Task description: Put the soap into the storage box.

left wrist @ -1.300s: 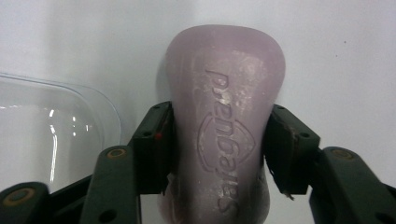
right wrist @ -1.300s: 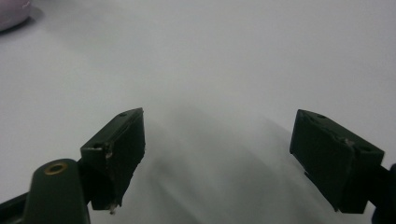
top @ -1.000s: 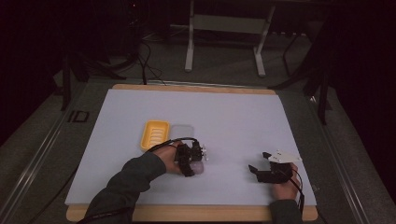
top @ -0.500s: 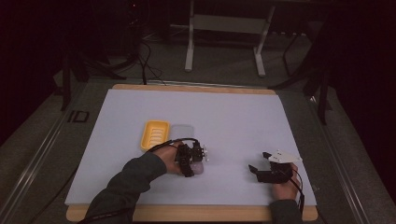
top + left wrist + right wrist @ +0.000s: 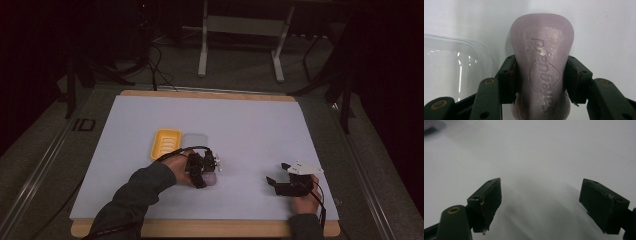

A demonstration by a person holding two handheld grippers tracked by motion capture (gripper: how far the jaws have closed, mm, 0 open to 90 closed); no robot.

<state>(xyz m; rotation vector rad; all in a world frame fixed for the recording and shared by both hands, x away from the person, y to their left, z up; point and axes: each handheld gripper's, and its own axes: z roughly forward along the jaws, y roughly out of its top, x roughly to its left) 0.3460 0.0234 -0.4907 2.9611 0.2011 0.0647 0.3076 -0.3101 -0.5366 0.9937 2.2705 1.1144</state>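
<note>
The bar of soap (image 5: 541, 72) is pale lilac, waisted in the middle, with a brand name and a crest pressed into its upper face — it lies flat on the white table, clamped at its waist. The clear lid (image 5: 454, 72) lies just at its 9 o'clock. The yellow soap dish (image 5: 166, 143) sits at 11 o'clock from the soap, the lid touching its side.

My high view dim, floor toward twelve o'clock near black, white table sheet (image 5: 250, 130) the one lit patch, soft and grainy, my left gripper view bright and sharp, glare streaks on clear lid (image 5: 454, 67) at nine o'clock, my right gripper view hazy, soft shadows under blurred jaws
</note>
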